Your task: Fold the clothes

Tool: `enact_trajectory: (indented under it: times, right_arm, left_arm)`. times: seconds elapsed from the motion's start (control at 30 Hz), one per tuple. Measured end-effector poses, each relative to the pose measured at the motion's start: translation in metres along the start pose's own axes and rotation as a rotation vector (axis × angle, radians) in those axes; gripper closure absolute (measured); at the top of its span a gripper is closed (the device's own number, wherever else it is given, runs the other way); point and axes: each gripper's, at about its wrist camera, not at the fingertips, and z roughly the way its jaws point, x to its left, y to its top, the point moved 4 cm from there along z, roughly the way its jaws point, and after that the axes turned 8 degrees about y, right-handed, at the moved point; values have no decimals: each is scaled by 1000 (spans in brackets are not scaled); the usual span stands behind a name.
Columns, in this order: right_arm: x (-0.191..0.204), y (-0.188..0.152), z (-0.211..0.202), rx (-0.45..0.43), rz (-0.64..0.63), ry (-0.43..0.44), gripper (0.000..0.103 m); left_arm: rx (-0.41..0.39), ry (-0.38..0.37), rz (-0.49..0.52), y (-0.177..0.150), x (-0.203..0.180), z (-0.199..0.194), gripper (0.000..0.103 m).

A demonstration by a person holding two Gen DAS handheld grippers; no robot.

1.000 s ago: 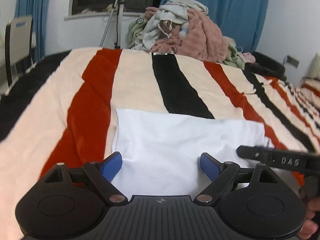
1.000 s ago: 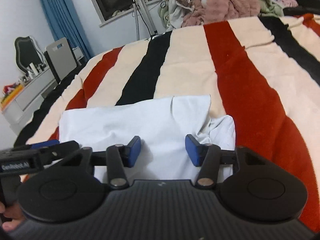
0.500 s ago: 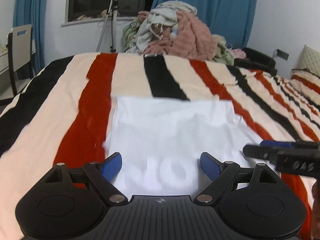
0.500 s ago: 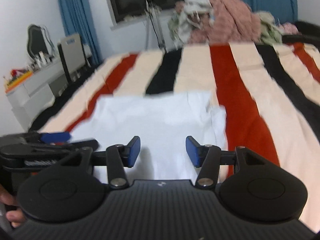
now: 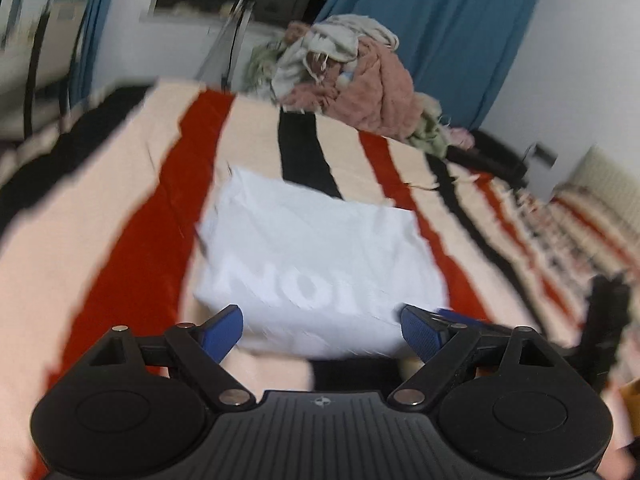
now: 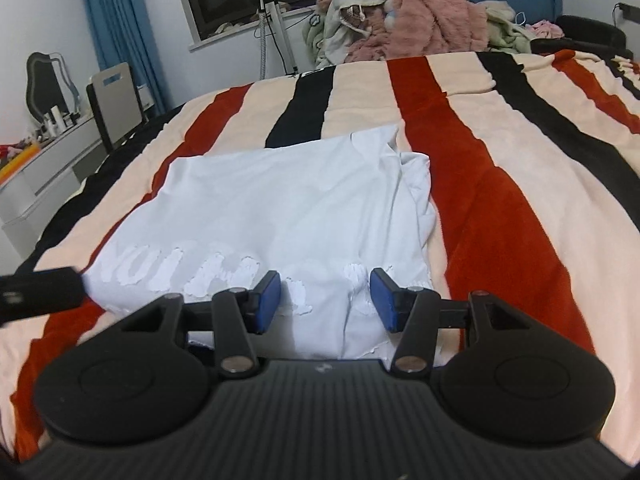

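On the striped blanket [image 6: 472, 168] lies a white shirt [image 6: 280, 208], folded to a rough rectangle, thin and smooth, with raised white lettering near its front edge and a rumpled sleeve bunched at its right side. Both the left gripper [image 5: 320, 330] and the right gripper [image 6: 325, 300] hang over that front edge with blue pads spread apart, holding nothing. Beyond the fleecy blanket sits a fuzzy pink heap of clothes [image 6: 408, 20]. Motion blur smears the left view's edges.

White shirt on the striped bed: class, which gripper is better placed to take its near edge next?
Right, probably. The right gripper has open jaws over the white shirt hem; its view is sharp, the left's blurred.
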Motion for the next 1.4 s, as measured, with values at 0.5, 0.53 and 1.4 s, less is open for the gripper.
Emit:
enact_trajectory:
  times: [0.5,0.53,1.4]
  right_arm:
    - [3,-1,0,-8,-1,-25,51]
    - [3,-1,0,-8,-1,-26,51]
    - [-46,-41,4,34,1078,498,12]
  left_arm:
    - [128,-82,-658,-6,80,77,51]
    - [120,-79,-647,-6,78,76,57]
    - [66,-119,-672,-3,81,72,76]
